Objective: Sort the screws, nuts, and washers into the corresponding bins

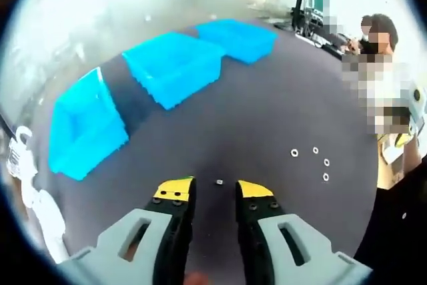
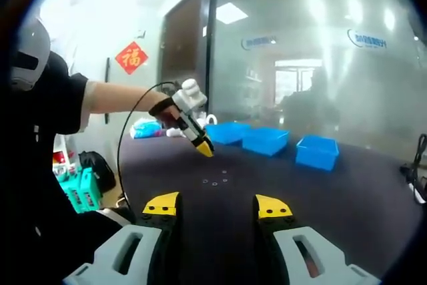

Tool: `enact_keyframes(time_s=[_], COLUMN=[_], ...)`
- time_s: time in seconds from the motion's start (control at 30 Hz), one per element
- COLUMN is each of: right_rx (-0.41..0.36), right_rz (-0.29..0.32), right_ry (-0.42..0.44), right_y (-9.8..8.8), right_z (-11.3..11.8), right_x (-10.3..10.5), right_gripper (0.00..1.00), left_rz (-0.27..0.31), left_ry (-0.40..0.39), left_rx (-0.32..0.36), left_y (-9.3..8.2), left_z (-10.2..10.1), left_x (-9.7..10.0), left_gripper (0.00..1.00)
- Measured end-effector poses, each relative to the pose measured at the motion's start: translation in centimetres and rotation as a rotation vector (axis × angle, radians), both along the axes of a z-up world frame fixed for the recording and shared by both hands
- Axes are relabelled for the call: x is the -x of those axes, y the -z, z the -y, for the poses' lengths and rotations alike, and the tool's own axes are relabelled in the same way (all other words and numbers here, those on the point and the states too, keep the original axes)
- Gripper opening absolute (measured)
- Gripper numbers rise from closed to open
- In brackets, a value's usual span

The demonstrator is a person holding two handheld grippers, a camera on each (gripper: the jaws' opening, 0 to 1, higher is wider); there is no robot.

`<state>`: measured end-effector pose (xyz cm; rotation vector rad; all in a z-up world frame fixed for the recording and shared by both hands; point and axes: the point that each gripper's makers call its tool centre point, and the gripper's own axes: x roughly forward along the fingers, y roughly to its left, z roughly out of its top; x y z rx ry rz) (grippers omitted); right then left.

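Note:
My left gripper (image 1: 215, 189) is open just above the dark table, and a small nut (image 1: 218, 181) lies on the table between its yellow tips. Several washers (image 1: 315, 162) lie to the right of it. Three blue bins stand beyond: a near left one (image 1: 85, 125), a middle one (image 1: 175, 66) and a far one (image 1: 237, 38). My right gripper (image 2: 217, 205) is open and holds nothing, well back from the table's middle. In the right gripper view the left gripper (image 2: 203, 147) points down at the small parts (image 2: 215, 180), with the blue bins (image 2: 265, 140) behind.
The dark table (image 1: 267, 111) has free room around the parts. A person (image 1: 383, 65) sits at the far right edge. A frosted glass wall (image 2: 313, 58) stands behind the bins. A person's arm and dark sleeve (image 2: 73, 105) hold the left gripper.

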<state>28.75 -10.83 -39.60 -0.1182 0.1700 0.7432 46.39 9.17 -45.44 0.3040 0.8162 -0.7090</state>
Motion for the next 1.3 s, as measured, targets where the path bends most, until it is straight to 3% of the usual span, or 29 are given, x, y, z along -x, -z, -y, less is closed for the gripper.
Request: enact_keyframes(time_s=[0.3, 0.47, 0.8, 0.93, 1.0, 1.07, 1.13, 1.23, 1.3], right_rx=[0.001, 0.003, 0.002, 0.004, 0.001, 0.001, 0.002, 0.002, 0.005], right_rz=[0.004, 0.003, 0.002, 0.004, 0.007, 0.010, 0.012, 0.014, 0.017], right_ry=[0.001, -0.002, -0.004, -0.003, -0.002, -0.003, -0.002, -0.005, -0.008], right_y=[-0.2, -0.1, 0.0, -0.1, -0.2, -0.3, -0.3, -0.5, -0.7], right_z=[0.1, -0.1, -0.2, -0.2, -0.2, -0.3, -0.4, -0.5, -0.7], right_x=[0.0, 0.1, 0.2, 0.1, 0.1, 0.1, 0.1, 0.0, 0.0], right_gripper=[0.38, 0.38, 0.38, 0.38, 0.38, 0.38, 0.38, 0.38, 0.38], left_rz=[0.009, 0.007, 0.007, 0.019, 0.035, 0.097, 0.120, 0.138, 0.179], left_ry=[-0.002, -0.013, -0.035, -0.045, -0.050, -0.046, -0.044, -0.030, -0.045], left_rx=[0.004, 0.010, 0.064, 0.123, 0.150, 0.178, 0.186, 0.245, 0.279], left_y=[0.6, 0.9, 0.7, 0.1, -0.4, -1.3, -1.8, -2.9, -4.0], left_z=[0.1, 0.0, -0.3, 0.1, 0.2, 0.6, 0.7, 1.5, 1.7], left_x=[-0.2, -0.2, -0.3, 0.3, 0.5, 0.5, 1.1, 2.2, 2.5], left_gripper=[0.16, 0.06, 0.06, 0.06, 0.06, 0.06, 0.06, 0.05, 0.05])
